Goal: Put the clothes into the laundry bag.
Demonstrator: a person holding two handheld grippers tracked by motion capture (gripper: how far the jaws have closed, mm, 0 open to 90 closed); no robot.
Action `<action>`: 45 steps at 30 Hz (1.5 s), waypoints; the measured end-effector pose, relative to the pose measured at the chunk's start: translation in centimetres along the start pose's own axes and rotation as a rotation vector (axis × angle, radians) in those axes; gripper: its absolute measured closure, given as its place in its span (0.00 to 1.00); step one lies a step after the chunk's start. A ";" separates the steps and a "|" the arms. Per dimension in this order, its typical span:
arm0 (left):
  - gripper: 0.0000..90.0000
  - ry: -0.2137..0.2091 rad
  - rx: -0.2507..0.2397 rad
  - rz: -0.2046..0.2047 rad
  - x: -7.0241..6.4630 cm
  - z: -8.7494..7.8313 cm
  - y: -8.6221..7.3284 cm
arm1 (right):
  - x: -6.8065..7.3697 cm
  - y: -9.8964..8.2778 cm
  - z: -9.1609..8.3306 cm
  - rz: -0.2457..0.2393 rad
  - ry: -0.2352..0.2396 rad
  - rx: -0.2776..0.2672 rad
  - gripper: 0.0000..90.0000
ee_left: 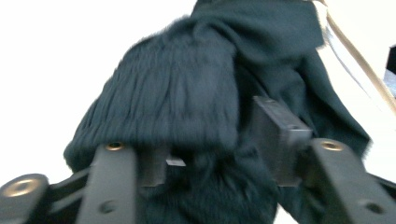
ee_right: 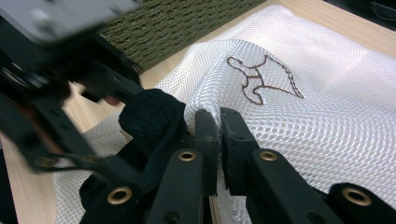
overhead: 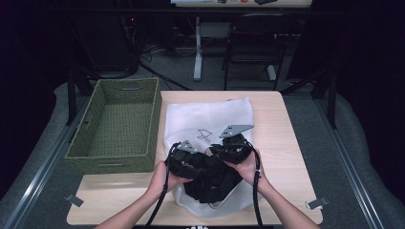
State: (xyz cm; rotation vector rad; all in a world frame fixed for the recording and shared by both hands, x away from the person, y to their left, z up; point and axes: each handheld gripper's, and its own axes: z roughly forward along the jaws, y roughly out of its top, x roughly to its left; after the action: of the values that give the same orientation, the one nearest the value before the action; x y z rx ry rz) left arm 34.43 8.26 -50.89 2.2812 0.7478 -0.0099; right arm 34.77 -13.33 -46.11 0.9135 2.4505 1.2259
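A person sat at a light wooden table [overhead: 282,138] with a gripper in each hand, both working at the near end of a white mesh bag [overhead: 210,119] that lay flat on the table. A dark, fuzzy garment [overhead: 210,179] bulged from the bag's open mouth, directly between and beneath the two hands. The right gripper [ee_right: 218,126] had its jaws closed tight on a fold of the bag's mesh edge, pinching it just beside the dark fabric. The left gripper [ee_left: 210,154] had its jaws partly apart, with the garment's fuzzy cloth [ee_left: 187,93] bunched between them and against the pads; no earlier picture showed how it got there, and whether the pads were pressing on the cloth could not be made out. A green woven basket [overhead: 117,126] stood to the left of the bag, touching its edge. The hands and grippers hid most of the bag's opening, and the garment's shape was hard to tell.
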 end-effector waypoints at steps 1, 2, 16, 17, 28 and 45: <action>0.49 -0.006 0.008 -0.005 0.1 -0.4 -0.2 | 0.0 0.0 0.0 0.000 0.000 0.003 0.96; 0.47 -0.007 0.015 -0.011 0.3 -0.7 -0.5 | 0.0 0.0 0.1 0.001 0.000 0.002 0.96; 0.22 0.053 0.014 -0.064 3.0 -0.9 -1.5 | 0.2 0.2 0.3 -0.009 0.005 0.005 0.96; 0.25 0.047 0.014 -0.061 3.0 -0.6 -1.4 | 0.2 0.2 0.3 -0.007 0.005 0.007 0.96; 0.90 0.053 -0.070 0.014 2.0 0.7 -1.0 | 0.3 0.2 0.8 -0.017 0.009 0.025 0.96; 0.91 0.106 -0.128 0.097 -1.8 1.4 1.0 | 0.6 1.0 -0.3 -0.011 -0.012 -0.045 0.96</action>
State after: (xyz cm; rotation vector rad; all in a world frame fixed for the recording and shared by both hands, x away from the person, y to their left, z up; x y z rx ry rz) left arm 33.74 5.83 -50.92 2.2059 0.6716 0.1999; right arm 34.61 -12.65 -45.10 0.8912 2.4050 1.2632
